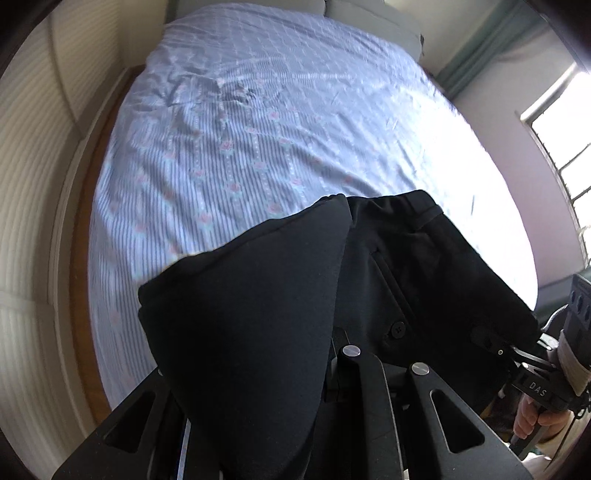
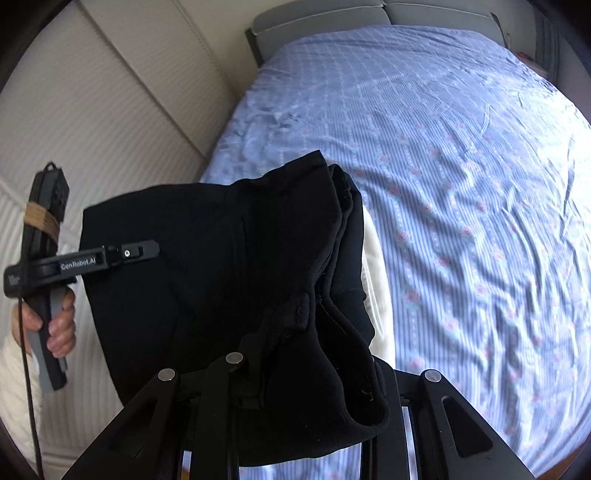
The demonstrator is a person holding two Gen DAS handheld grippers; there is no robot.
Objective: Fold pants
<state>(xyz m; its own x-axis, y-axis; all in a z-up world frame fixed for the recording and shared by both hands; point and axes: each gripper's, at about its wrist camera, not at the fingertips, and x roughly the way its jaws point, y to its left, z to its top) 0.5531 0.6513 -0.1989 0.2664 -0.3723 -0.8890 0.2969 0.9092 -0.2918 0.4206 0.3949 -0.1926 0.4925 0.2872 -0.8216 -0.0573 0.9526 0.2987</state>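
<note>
So both my grippers are angled steeply down over the bed, and the black pants are hanging bunched up between them, lifted off the blue striped sheet with the little pink flowers.

My left gripper pokes in sideways in the right wrist view, its tip right up against the pants fabric. My left hand is wrapped around the grey handle below it, fingers curled in, white knit sleeve showing at the wrist. From its own camera the cloth drapes over the fingers, so the tips are buried, but the jaws sit nearly closed with the fabric pinched in there.

My right gripper comes in from the right edge of the left wrist view, tip pushed into the pants near the waistband side; there's a button and a pocket seam just beside it. My right hand grips the handle underneath. Same deal: jaws almost closed, clamped on a thick fold of the black fabric that spills over the linkage.

Ribbed white wardrobe doors run along the left side of the bed, grey headboard at the far end.
</note>
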